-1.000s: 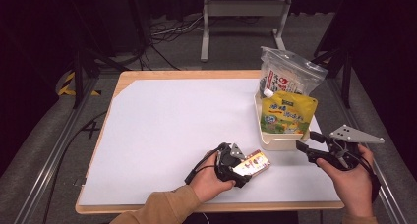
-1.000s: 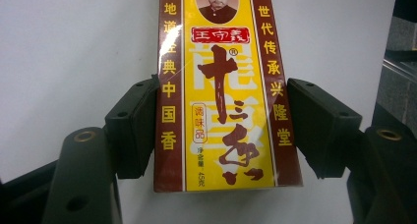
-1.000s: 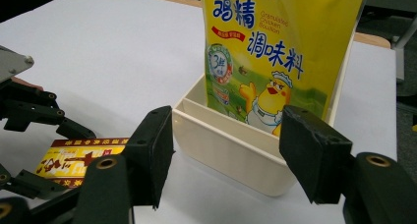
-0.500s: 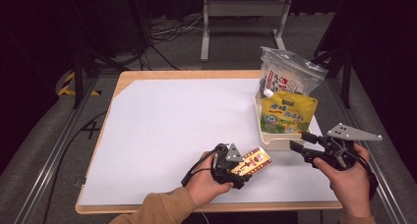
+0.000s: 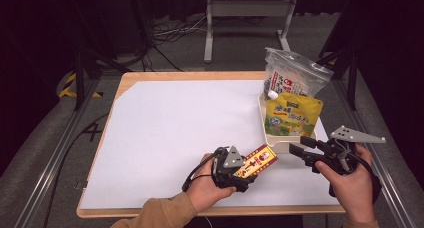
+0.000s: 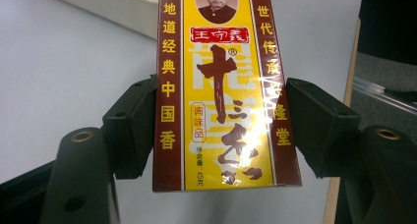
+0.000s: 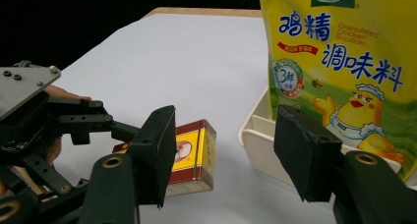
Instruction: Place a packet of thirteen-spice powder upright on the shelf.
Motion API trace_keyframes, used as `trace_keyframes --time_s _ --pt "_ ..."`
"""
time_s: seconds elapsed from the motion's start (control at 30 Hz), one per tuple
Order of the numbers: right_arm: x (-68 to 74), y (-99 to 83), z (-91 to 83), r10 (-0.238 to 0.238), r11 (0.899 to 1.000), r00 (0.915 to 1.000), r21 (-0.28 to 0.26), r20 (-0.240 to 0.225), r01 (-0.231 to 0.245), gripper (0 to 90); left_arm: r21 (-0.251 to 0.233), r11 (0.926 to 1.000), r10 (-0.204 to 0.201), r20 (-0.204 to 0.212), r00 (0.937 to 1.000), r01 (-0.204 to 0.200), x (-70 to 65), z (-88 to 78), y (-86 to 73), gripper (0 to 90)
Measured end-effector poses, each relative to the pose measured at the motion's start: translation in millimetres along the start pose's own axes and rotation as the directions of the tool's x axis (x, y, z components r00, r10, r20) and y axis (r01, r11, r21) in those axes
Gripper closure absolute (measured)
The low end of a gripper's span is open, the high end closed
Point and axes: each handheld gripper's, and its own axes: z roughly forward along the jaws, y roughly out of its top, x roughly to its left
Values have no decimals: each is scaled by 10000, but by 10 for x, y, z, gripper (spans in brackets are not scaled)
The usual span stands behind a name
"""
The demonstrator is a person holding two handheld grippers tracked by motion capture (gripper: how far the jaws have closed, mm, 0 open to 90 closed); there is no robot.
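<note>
A yellow and red-brown spice box (image 6: pixel 221 86) with Chinese print sits between the jaws of my left gripper (image 6: pixel 221 130), whose pads press on its two long sides. In the high view that left gripper (image 5: pixel 248 169) holds the box (image 5: pixel 258 161) just above the white sheet near the table's front, tilted toward the tray. My right gripper (image 5: pixel 300 150) stands open to the right of it, at the front edge of the white tray (image 5: pixel 280 144). Nothing lies between its pads (image 7: pixel 157 155); beyond them I see the box (image 7: pixel 189 153) and the tray corner (image 7: pixel 260 135).
A yellow chicken bouillon pouch (image 5: pixel 291 115) stands in the tray, with a clear bag of white packets (image 5: pixel 295 78) behind it. The white sheet (image 5: pixel 175 123) covers the wooden table. Metal rails and cables run along the floor on both sides.
My left gripper has raised the spice box a little and tipped its printed face up toward the tray. The right gripper has edged slightly left.
</note>
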Motion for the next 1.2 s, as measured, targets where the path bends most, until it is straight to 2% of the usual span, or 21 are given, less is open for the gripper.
trace_keyframes --time_s 0.13,0.27,0.33,0.6,0.63,0.97,1.2 --pt "15 -14 37 581 9982 9976 178 -376 -575 431 -65 10000 25 76 10000 -25 -2 -16 4 323" --pt "25 -31 86 795 9961 9955 412 -509 -774 437 -128 9999 59 137 9999 -57 -14 -22 7 323" --pt "41 -58 163 995 9928 9931 732 -617 -949 442 -98 9999 71 155 9999 -69 -19 -28 9 323" --pt "55 -102 275 1359 9843 9878 1237 -754 -1260 442 -278 9995 126 253 9996 -119 -58 -74 23 323" --pt "62 -111 316 1474 9807 9853 1417 -865 -1343 441 -316 9994 118 240 9996 -111 -62 -82 23 323" --pt "116 -109 488 1740 9715 9748 1860 -1400 -1467 416 -465 9988 135 140 9998 -128 -85 -191 10 323" --pt "160 -102 608 1781 9667 9683 2147 -1752 -1390 393 -560 9984 71 -1 10000 -71 -81 -248 -20 323"
